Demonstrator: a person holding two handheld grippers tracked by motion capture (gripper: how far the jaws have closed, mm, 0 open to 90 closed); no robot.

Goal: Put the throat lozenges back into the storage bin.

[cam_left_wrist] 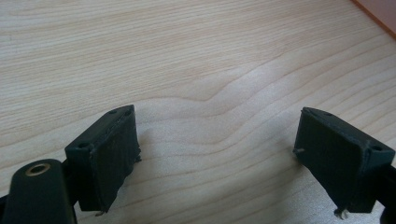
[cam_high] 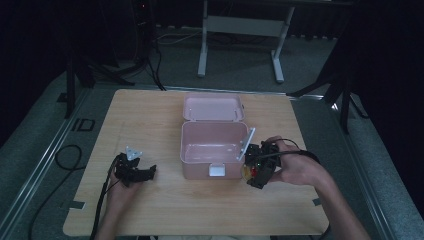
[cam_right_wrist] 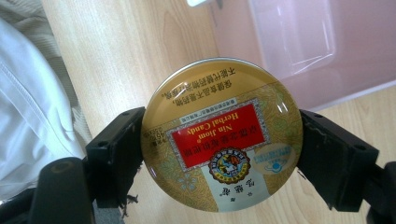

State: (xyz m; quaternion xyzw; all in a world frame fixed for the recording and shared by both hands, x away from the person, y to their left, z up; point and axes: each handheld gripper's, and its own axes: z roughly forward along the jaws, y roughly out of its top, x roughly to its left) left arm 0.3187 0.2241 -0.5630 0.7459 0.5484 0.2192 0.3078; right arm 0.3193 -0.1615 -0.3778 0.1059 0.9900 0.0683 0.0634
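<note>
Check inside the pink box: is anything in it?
The open pink box looks empty, with bare floor visible. Its near-right corner is covered by the right tool and its grey plate, which holds the round candy tin outside.

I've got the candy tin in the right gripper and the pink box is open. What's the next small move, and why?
Probably carry the right gripper up and across to the left, over the pink box wall, until the candy tin is above the open cavity. The tin is clamped between both jaws just outside the box's right front corner, the lid is folded back, and the interior looks empty. The left gripper rests open, well aside.
</note>
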